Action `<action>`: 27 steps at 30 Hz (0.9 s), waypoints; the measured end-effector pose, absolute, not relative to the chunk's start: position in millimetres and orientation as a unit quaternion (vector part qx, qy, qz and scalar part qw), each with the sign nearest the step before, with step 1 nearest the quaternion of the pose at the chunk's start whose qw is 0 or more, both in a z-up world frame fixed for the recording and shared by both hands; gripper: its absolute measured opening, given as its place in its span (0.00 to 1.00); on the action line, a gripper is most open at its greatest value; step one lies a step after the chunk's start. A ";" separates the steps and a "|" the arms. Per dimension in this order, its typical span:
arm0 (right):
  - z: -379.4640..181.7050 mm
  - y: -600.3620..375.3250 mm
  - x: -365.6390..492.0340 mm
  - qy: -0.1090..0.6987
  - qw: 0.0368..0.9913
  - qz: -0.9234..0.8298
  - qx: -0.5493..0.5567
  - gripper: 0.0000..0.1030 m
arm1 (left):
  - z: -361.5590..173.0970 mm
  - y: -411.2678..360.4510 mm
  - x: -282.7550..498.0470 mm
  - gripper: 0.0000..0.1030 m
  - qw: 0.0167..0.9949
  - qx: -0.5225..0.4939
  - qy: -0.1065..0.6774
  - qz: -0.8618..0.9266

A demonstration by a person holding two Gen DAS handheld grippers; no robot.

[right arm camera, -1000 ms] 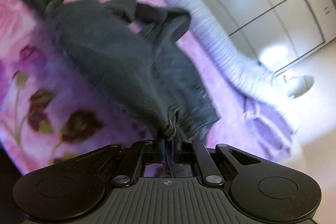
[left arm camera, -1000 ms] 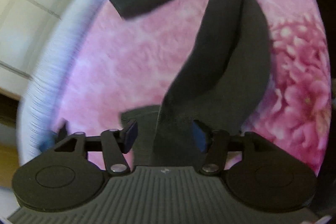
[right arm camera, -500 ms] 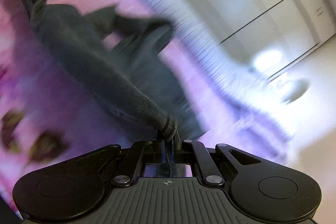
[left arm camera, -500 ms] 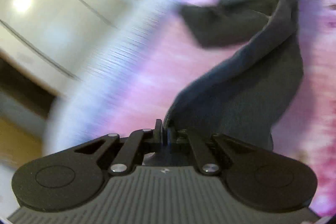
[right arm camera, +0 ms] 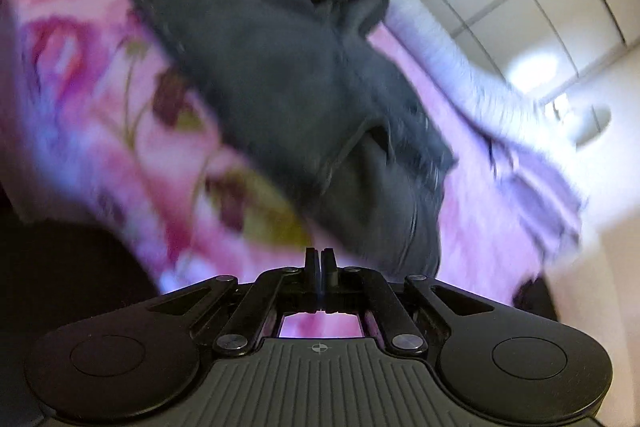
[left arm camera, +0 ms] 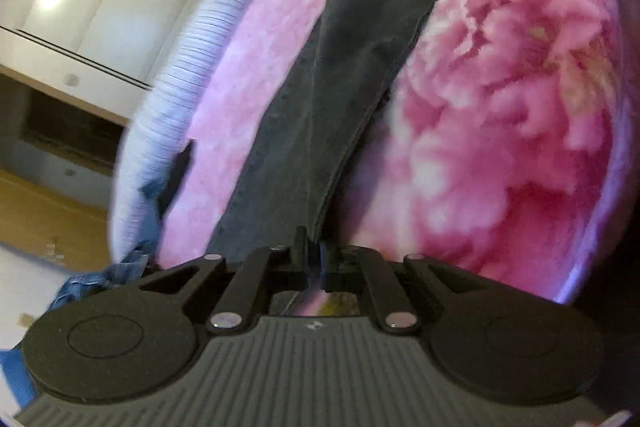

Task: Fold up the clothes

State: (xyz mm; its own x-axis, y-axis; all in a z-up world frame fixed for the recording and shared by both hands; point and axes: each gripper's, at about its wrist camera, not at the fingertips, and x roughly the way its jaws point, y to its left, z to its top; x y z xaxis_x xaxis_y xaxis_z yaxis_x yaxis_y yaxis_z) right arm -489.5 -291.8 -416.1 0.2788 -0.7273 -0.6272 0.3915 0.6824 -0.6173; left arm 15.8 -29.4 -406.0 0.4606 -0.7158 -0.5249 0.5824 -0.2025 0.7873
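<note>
- Left hand-held gripper [left arm camera: 314, 251], open a second ago, is now clenched on the dark garment [left arm camera: 360, 47] hem at 12 o'clock
- Right hand-held gripper [right arm camera: 319, 261] is clenched empty; the cloth it pinched has slipped free onto the pink bed cover [right arm camera: 132, 131], so regrasp before folding

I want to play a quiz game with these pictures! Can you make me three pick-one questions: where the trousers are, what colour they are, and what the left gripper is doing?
1. Where do the trousers lie?
A. On a wooden floor
B. On the pink flowered blanket
C. Inside a basket

2. What colour are the trousers?
A. Dark grey
B. Yellow
C. White

3. What is the left gripper doing?
A. It is wide open, far from any cloth
B. It is holding a hanger
C. It is shut on the trousers

Answers:
1 B, the trousers stretch across the pink blanket in both views.
2 A, the cloth looks dark grey against the pink.
3 C, the trousers' seam runs straight into the closed fingers.
</note>
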 end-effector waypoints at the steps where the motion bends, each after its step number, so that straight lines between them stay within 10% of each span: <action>1: -414.4 -292.9 -498.1 0.478 0.781 -0.369 -0.161 0.00 | -406.0 -29.7 16.2 0.07 0.636 0.576 -0.057 -0.510; 4: -411.1 -294.2 -510.0 0.462 0.776 -0.400 -0.154 0.01 | -409.1 -33.1 10.2 0.27 0.636 0.589 -0.092 -0.489; 8: -415.4 -293.3 -506.5 0.455 0.769 -0.407 -0.189 0.65 | -411.6 -38.3 4.1 0.36 0.606 0.616 -0.150 -0.480; 19: -442.5 -334.6 -472.1 0.409 0.787 -0.364 -0.285 0.60 | -417.5 -58.7 8.2 0.31 0.574 0.635 -0.165 -0.490; 23: -450.8 -357.8 -469.1 0.442 0.753 -0.344 -0.345 0.09 | -419.8 -72.2 5.9 0.04 0.557 0.660 -0.149 -0.481; 27: -429.9 -358.6 -492.8 0.449 0.745 -0.347 -0.352 0.06 | -401.2 -68.4 -6.2 0.03 0.563 0.647 -0.149 -0.492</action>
